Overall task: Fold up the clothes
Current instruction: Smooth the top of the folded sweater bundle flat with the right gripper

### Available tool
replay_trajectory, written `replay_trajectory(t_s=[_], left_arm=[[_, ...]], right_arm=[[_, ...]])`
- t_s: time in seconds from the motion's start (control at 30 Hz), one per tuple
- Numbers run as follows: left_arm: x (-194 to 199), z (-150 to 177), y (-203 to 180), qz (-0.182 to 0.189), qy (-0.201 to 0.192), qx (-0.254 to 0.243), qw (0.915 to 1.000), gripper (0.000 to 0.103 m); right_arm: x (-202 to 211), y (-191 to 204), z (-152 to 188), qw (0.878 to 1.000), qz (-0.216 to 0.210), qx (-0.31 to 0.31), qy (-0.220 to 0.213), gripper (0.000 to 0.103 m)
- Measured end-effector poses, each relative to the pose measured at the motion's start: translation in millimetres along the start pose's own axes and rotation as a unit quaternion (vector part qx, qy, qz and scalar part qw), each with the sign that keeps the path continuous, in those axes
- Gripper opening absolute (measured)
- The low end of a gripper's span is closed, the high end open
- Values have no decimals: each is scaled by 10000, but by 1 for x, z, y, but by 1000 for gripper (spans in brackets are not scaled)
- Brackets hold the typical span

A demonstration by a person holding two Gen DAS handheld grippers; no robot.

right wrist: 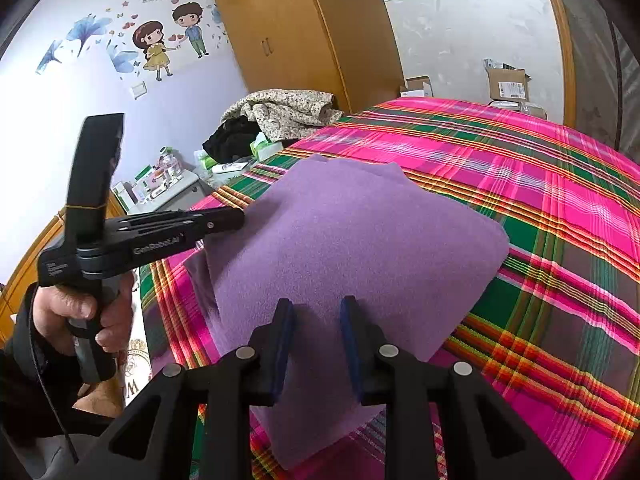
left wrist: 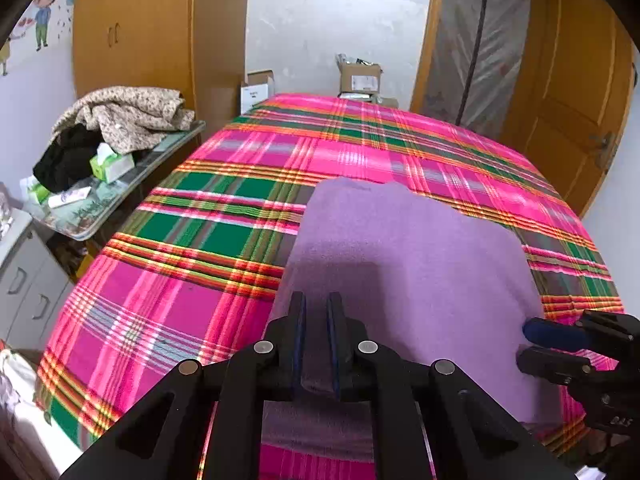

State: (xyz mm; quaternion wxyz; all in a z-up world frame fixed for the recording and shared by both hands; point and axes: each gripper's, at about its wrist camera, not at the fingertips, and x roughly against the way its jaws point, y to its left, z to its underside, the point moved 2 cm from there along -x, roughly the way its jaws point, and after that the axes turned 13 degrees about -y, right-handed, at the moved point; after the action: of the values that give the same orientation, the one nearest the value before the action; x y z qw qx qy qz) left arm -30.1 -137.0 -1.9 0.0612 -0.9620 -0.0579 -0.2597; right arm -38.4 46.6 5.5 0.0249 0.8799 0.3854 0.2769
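Observation:
A purple fleece garment [left wrist: 404, 256] [right wrist: 352, 236] lies folded into a rough rectangle on the pink and green plaid bedspread [left wrist: 208, 216] [right wrist: 540, 216]. My left gripper [left wrist: 316, 305] is shut on a fold at the garment's near left edge, and dark purple cloth shows between its pads. In the right wrist view, a hand [right wrist: 76, 312] holds the left gripper [right wrist: 241, 218] with its tip on that edge. My right gripper [right wrist: 317, 307] [left wrist: 525, 345] stands open over the garment's near right corner, with flat cloth visible between its blue pads.
A side table [left wrist: 120, 196] left of the bed carries a pile of clothes [left wrist: 132, 114] and a green tissue box [left wrist: 112, 164]. A grey drawer cabinet [left wrist: 28, 288] stands nearer. Wardrobe [left wrist: 152, 28], cardboard boxes [left wrist: 360, 78] and a wooden door [left wrist: 576, 92] line the far side.

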Motion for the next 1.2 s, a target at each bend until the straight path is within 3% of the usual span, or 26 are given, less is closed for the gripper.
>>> replay_trajectory(t_s=[0.23, 0.57, 1.2], left_arm=[[17, -7, -7, 58, -262, -9, 9996, 11], [9, 20, 1, 265, -64, 152, 9995, 11], [12, 18, -2, 62, 39, 134, 9999, 11]], right_arm=[[0, 4, 0, 9999, -136, 12, -25, 38], [22, 1, -2, 9998, 102, -79, -154, 38], [21, -9, 10, 9996, 98, -273, 19, 36]])
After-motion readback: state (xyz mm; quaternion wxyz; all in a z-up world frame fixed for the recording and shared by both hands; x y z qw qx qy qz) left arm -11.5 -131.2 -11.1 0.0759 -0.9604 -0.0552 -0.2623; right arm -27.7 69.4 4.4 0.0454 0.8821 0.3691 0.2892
